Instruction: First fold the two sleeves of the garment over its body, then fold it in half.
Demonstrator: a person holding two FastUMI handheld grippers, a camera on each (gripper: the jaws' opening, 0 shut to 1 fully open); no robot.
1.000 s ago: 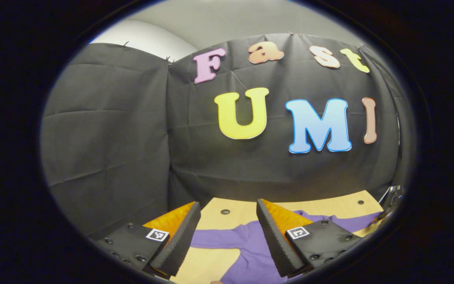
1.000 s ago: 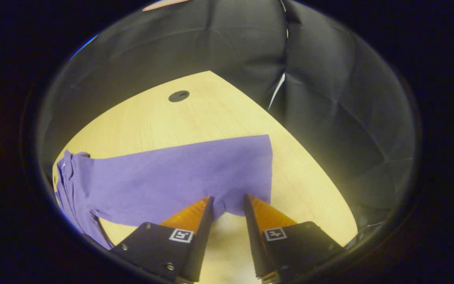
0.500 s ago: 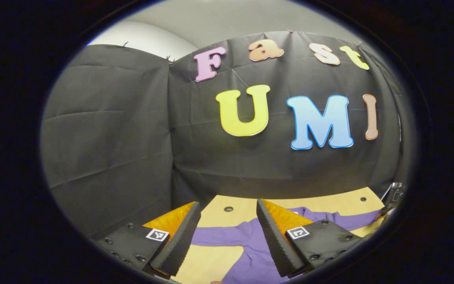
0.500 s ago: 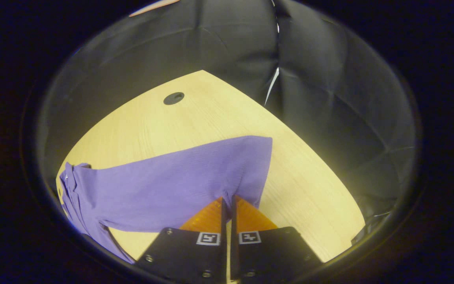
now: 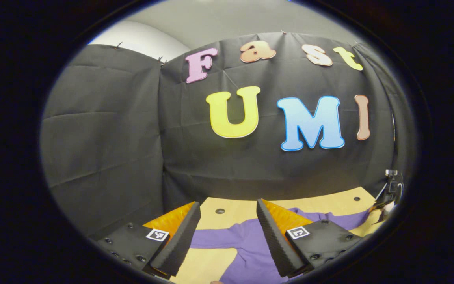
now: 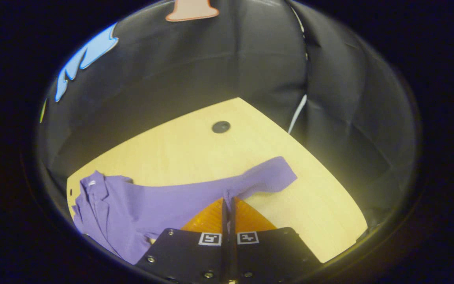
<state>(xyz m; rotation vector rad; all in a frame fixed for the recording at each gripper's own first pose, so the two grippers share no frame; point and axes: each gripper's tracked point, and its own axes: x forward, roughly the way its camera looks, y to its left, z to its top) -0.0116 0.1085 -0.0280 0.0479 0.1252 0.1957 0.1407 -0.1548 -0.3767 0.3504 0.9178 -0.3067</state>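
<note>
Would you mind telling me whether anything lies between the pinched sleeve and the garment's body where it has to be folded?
Nothing visible does. The right gripper is shut on the sleeve, and only bare table and purple cloth lie toward the garment's body.

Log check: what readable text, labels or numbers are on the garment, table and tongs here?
No readable text.
left tongs: square marker, a pattern, no words.
right tongs: square markers, likewise.
garment: white speck at the collar, too small to read.
table: none.
</note>
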